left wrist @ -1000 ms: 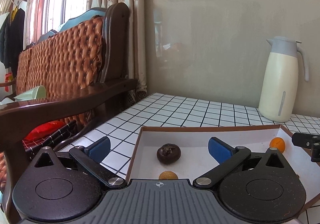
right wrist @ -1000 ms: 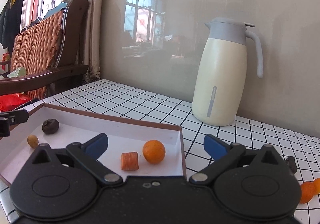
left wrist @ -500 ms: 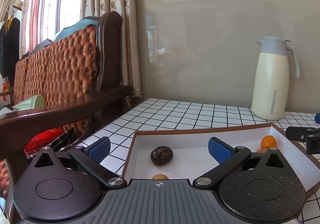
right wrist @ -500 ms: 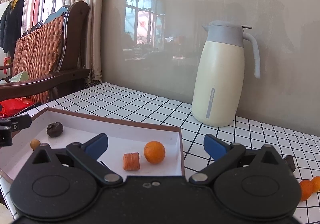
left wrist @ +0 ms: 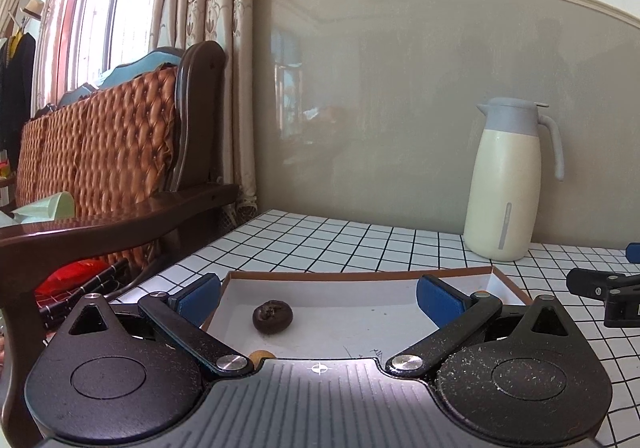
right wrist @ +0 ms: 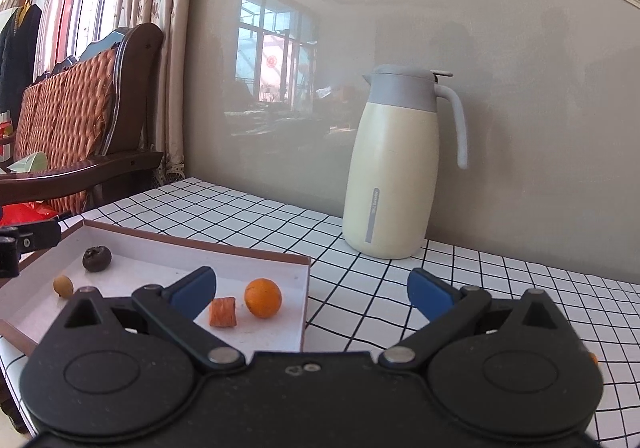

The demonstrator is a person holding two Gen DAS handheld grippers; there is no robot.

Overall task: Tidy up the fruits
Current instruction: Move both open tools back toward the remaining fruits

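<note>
A shallow white tray with a brown rim lies on the tiled table. In it are a dark wrinkled fruit, a small yellow fruit, an orange piece and a round orange. My right gripper is open and empty above the tray's right edge. My left gripper is open and empty over the tray, with the dark fruit between its fingers and the yellow fruit mostly hidden by its body.
A cream thermos jug stands at the back by the wall, also in the left wrist view. A wooden sofa with an armrest borders the table on the left. The right gripper's finger shows at the left view's right edge.
Both grippers have drawn back and risen a little. The orange and orange piece have left the left wrist view. The loose orange fruits at the right are now hidden in the right view.
</note>
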